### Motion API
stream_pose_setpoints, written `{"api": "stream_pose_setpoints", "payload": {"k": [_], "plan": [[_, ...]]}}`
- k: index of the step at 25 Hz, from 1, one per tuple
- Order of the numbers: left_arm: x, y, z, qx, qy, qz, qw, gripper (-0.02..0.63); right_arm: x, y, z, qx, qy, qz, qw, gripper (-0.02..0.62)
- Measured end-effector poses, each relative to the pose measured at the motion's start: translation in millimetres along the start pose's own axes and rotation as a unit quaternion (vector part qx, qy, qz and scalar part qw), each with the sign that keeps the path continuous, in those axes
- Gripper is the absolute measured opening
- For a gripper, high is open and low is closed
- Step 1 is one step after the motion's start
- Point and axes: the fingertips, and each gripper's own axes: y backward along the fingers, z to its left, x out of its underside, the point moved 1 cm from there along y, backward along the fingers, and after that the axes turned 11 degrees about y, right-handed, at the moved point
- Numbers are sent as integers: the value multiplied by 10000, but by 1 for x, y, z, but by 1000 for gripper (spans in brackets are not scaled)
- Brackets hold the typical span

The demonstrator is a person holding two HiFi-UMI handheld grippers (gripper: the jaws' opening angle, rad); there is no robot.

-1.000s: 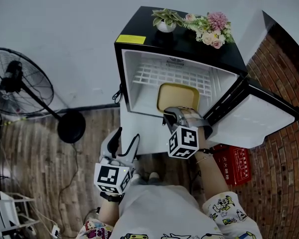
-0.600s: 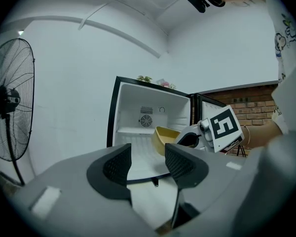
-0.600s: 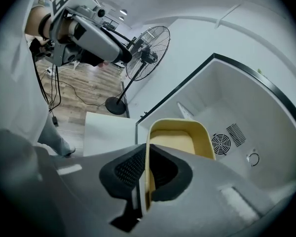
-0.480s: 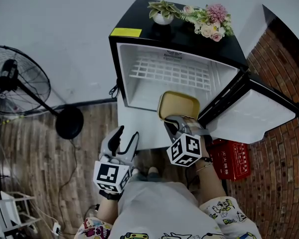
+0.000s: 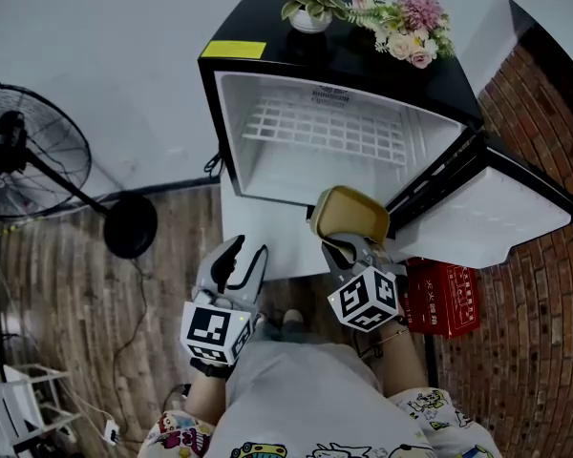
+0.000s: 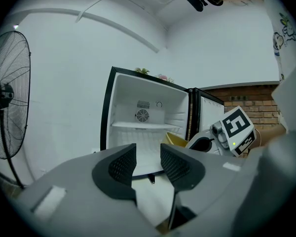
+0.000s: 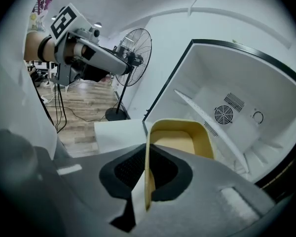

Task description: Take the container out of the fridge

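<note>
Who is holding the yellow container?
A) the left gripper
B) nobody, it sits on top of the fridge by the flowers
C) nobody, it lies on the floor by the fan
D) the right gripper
D: in the right gripper view, the right gripper has its jaws pinched shut on the rim of the yellow container.

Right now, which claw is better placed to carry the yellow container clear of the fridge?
The right claw: it grips the container by its rim, in front of the open fridge. The left claw, its jaws having just been closing on nothing, is off to the side.
</note>
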Motion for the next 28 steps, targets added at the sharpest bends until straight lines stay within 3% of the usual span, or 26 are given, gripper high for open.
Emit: {"api": "stream_pose_setpoints", "payload": {"k": [9,16,19,28], "plan": [[1,-14,-6,138,6,72,9999,128,3,7,12,-36,-394,-219,9990,14],[6,-18,-2,173,32,123,9998,92,-4,16,7,5,-1006,-606,9931,14],[5,-19,1,158,44,124,9998,80,-8,20,1,71,-1427,-886,9858,14],[3,-18,13,79,147,44,9999,20,-19,35,-27,348,-2599,-1748,9490,14]]}}
